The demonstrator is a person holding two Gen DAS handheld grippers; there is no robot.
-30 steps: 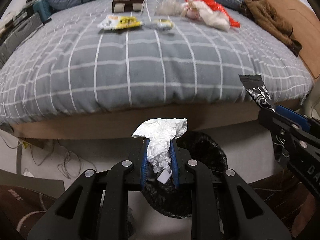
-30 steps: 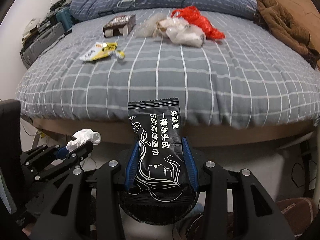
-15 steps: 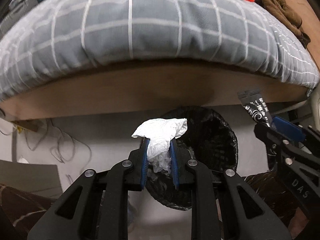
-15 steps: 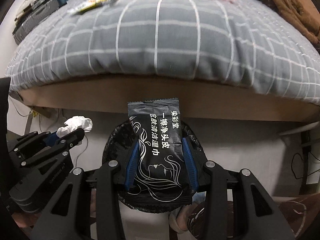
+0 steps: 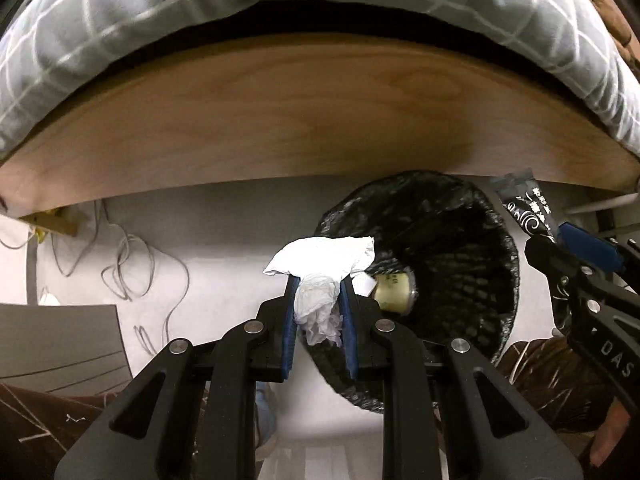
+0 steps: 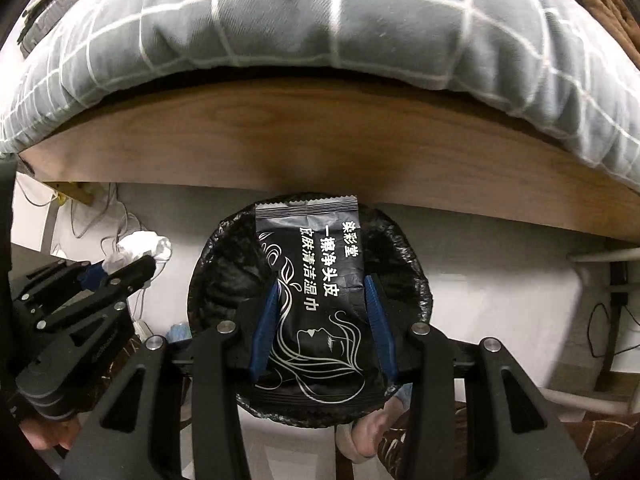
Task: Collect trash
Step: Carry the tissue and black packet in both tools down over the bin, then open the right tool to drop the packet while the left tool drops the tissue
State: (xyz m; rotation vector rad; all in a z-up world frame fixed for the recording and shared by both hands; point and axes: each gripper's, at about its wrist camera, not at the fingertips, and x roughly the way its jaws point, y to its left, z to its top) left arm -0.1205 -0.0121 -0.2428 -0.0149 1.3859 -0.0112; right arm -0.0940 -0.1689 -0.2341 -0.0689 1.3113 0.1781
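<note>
while the crumpled white tissue (image 5: pixel 320 276) stayed pinched between the blue pads of the left gripper (image 5: pixel 319 312), the view had dropped from the bed top to the floor: a second ago the quilt surface with its scattered litter filled the frame, half a second ago only the quilt edge showed. the tissue sat just left of the bin (image 5: pixel 424 292) rim in the left view, partly over its opening. the black wipes sachet (image 6: pixel 310 292) was clamped edge-on between the right gripper (image 6: pixel 320 320) pads, fingers closed on it, same grip as before. it hung directly over the bin mouth (image 6: pixel 224 280) in the right view; earlier the bin was mostly hidden behind the sachet and gripper. a yellowish can-like item (image 5: pixel 394 292) lay inside the black liner, not visible in the prior frames. bin stood on the pale floor (image 5: pixel 224 240), against the wooden bed rail (image 5: pixel 312 120), grey checked quilt (image 6: pixel 320 16) overhanging above. loose cables (image 5: pixel 132 268) lay on the floor to the left. the right gripper showed at the right edge of the left view (image 5: pixel 552 240), the left one at the left edge of the right view (image 6: pixel 116 276).
</note>
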